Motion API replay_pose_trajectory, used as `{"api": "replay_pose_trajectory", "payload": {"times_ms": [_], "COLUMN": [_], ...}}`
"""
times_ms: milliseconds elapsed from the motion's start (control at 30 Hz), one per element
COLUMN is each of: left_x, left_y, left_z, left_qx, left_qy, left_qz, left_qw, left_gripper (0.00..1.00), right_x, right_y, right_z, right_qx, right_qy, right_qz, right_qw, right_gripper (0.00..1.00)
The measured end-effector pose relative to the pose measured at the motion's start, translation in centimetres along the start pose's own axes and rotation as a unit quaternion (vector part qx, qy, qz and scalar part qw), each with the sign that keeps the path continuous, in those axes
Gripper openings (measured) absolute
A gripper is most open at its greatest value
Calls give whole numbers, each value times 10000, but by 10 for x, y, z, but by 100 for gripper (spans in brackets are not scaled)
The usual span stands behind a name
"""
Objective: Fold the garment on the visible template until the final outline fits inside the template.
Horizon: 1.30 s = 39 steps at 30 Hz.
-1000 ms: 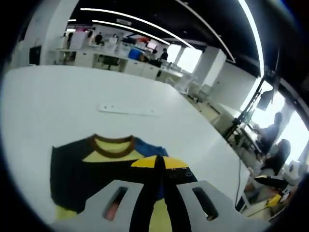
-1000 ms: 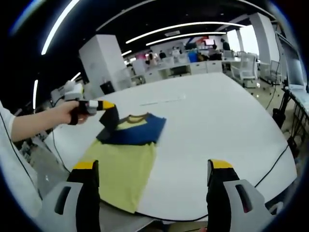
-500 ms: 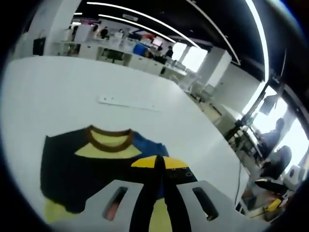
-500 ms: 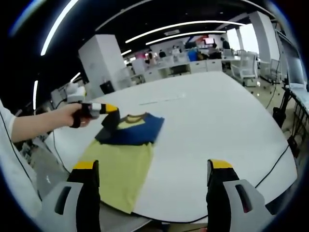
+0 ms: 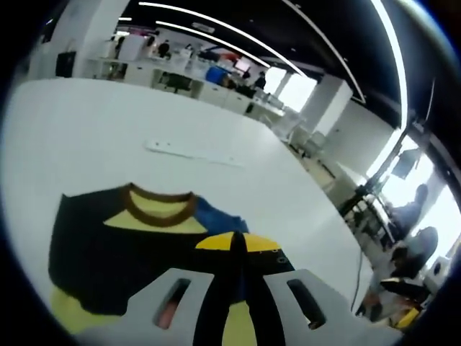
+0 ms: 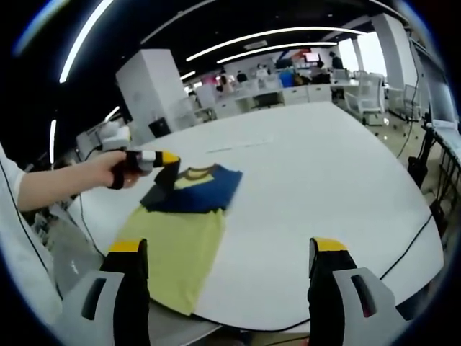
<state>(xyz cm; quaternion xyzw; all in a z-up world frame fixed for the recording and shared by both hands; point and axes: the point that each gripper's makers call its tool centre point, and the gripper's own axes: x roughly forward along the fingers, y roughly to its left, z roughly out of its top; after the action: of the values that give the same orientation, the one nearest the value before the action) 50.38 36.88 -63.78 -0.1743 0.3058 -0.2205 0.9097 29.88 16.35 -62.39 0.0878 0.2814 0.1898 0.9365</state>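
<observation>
Left gripper view: left gripper (image 5: 236,249) has its jaws pressed together on dark fabric of the T-shirt (image 5: 122,245) (yellow tips meet, cloth pinched between). Shirt is yellow with a navy upper part and a brown collar (image 5: 160,214), lying on the white table (image 5: 108,122). A thin white strip (image 5: 193,153) lies on the table beyond the collar.

Right gripper view: right gripper (image 6: 228,277) jaws stand wide apart, holding nothing, near the table's edge. T-shirt (image 6: 180,231) sits left of centre, navy part folded over the yellow body, one corner lifted by the left gripper (image 6: 161,159) in the person's hand (image 6: 115,170).
</observation>
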Motion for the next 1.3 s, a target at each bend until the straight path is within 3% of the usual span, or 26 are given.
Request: {"api": "replay_pose_trajectory", "payload": {"times_ms": [533, 1300], "left_x": [31, 61], "left_y": [6, 3], "left_z": [-32, -55], "left_qx": [-327, -833], "left_qy": [103, 157], "left_qz": [361, 557], "left_qw": [9988, 9948], "left_gripper": [0, 0], "right_x": [1, -2], "right_y": [-8, -28], "right_z": [-9, -12], "right_qx": [-18, -41], "right_qy": [149, 218], "right_qz": [114, 100], "right_qw": [9998, 9997], "right_gripper": [92, 92]}}
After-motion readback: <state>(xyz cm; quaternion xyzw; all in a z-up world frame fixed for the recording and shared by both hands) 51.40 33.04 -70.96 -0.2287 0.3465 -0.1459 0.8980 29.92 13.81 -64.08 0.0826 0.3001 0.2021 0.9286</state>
